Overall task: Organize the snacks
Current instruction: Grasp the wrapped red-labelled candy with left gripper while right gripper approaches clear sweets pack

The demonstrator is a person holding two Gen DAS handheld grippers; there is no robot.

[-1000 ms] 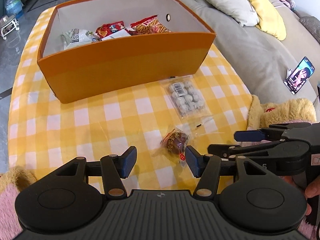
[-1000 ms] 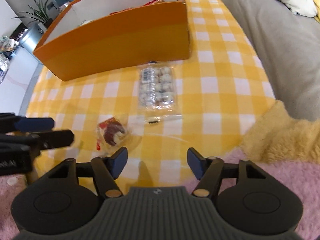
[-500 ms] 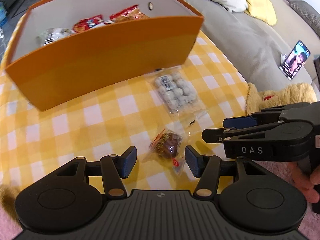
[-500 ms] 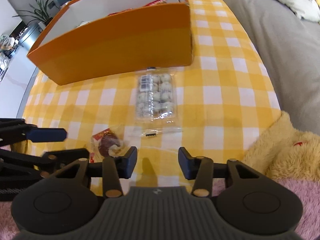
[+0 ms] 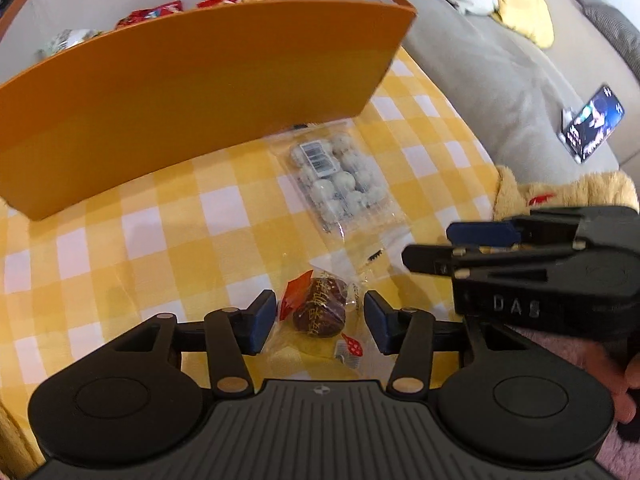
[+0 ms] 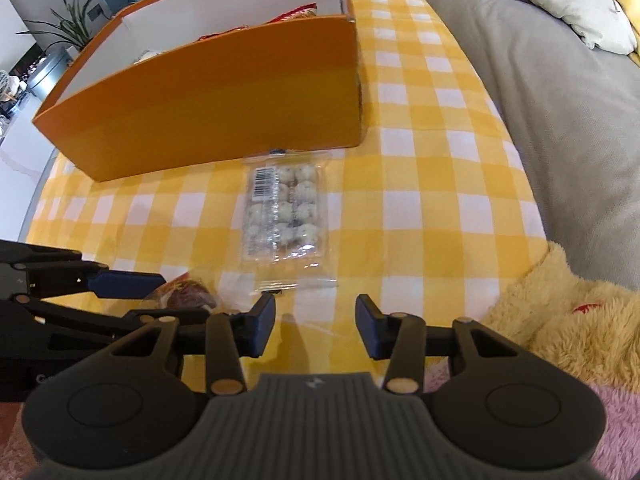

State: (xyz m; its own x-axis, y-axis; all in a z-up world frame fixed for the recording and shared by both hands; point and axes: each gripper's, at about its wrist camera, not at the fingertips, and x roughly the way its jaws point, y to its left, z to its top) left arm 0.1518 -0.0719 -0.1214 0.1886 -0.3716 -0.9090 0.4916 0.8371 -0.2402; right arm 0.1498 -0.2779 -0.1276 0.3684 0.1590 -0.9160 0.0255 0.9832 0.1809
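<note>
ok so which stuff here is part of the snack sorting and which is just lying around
Part of the job:
- small brown snack in a clear wrapper, between the left gripper pads
- clear pack of pale round snacks
- orange cardboard box

Just lying about:
- phone on the grey sofa
- yellow plush toy

Left tongs (image 5: 320,322) closing around wrapped brown snack (image 5: 320,307), pads not touching; clear ball pack (image 5: 340,182) beyond, near orange box (image 5: 192,92).

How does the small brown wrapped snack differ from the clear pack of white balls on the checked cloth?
The brown wrapped snack is a single dark piece; the clear pack of white balls holds many pale ones. The snack lies between the left tool's fingers; the pack lies untouched nearer the orange box. The pack is larger. Both have clear wrappers and lie outside the box.
</note>
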